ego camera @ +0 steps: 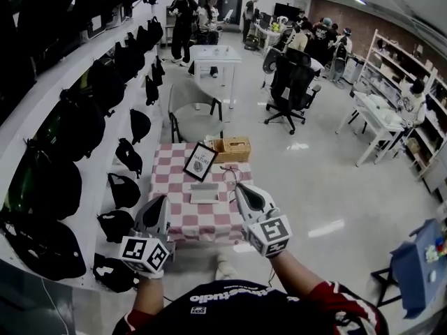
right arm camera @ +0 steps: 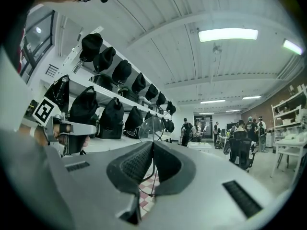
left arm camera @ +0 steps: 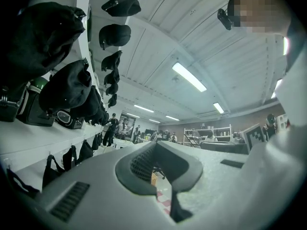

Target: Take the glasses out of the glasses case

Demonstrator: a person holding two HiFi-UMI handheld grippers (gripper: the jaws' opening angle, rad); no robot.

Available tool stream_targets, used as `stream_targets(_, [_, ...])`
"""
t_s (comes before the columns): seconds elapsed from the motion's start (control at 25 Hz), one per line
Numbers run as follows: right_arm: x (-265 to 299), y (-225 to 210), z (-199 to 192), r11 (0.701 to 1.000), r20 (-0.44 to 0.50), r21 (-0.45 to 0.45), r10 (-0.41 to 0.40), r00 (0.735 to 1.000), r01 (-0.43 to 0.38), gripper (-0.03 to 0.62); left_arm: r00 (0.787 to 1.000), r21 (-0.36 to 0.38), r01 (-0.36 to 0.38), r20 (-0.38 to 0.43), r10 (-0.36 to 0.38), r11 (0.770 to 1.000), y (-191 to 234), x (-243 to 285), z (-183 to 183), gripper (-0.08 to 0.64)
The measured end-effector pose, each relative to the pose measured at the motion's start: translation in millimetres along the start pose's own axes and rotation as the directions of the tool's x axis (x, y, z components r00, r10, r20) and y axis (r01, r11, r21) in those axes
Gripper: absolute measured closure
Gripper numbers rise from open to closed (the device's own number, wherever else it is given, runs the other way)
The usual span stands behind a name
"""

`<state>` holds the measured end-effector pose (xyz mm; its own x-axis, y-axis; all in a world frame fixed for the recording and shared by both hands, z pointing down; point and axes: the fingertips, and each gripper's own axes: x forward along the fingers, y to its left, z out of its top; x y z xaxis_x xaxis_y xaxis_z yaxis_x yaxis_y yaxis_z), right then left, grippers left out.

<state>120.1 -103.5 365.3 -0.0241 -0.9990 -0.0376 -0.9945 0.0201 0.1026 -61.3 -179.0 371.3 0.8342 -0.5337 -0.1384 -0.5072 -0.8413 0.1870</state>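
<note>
A pale glasses case (ego camera: 203,193) lies flat near the middle of the pink-and-white checked table (ego camera: 178,225). The thin wire-framed glasses (ego camera: 230,175) are out of the case and held up just right of it, above the table. My right gripper (ego camera: 238,185) is shut on them. In the right gripper view a round lens (right arm camera: 151,127) stands up from the closed jaw tips of that gripper (right arm camera: 151,145), and a wire arm hangs below. My left gripper (ego camera: 162,199) hovers at the table's near left corner. Its jaws (left arm camera: 156,143) meet at the tips with nothing between them.
A black-framed picture (ego camera: 200,160) and a wicker box (ego camera: 232,148) stand at the table's far end. Shelves and hooks with black helmets and bags (ego camera: 115,68) line the left wall. A chair (ego camera: 192,114) stands behind the table. People and desks fill the far room.
</note>
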Motion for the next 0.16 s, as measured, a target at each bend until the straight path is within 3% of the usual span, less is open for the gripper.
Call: stream_targets(0.16, [-0.8, -1.3, 0.6, 1.0, -0.005, -0.009, 0.002, 1.0, -0.002, 0.58, 1.0, -0.001, 0.007, 0.006, -0.007, 1.0, -4.1, 3.9, 0.4, 0.555])
